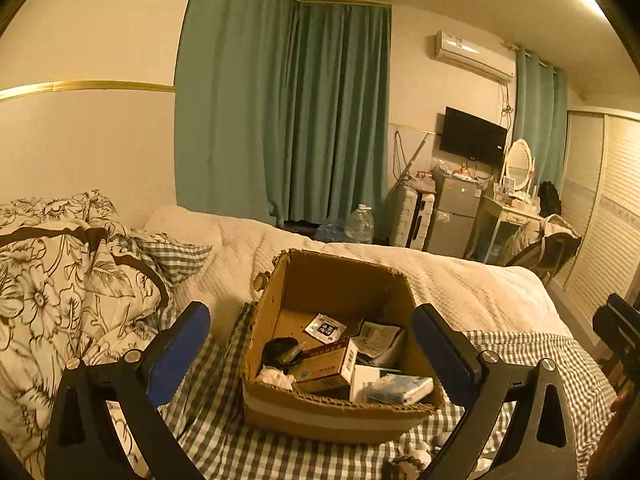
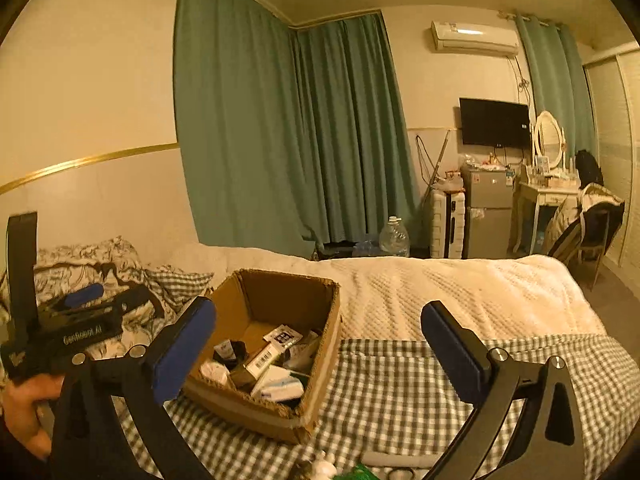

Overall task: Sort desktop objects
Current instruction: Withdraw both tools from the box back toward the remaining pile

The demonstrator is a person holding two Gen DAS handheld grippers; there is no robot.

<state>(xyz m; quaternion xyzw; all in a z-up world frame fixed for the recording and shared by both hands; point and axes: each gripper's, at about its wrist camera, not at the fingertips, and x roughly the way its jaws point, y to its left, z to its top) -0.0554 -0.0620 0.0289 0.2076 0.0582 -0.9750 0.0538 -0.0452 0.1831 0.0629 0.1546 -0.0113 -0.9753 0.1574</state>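
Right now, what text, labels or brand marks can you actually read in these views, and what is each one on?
"GenRobot.AI": white lettering on the left gripper body, right wrist view.
Packets and cartons in the cardboard box: printing and a barcode, too small to read.
Air conditioner: markings blurred.

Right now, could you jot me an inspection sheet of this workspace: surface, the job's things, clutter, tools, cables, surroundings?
Surface: bed with white blanket, checked cloth in front.
Job's things: open cardboard box on the cloth, holding small packets and cartons.
Clutter: small bits at the cloth's near edge, too cut off to name; floral quilt bunched at left.
Tools: left tool open, empty; right tool open, empty.
Cables: cords hang on the far wall near the TV.
Surroundings: green curtains, air conditioner, fridge, water jug, vanity with mirror.
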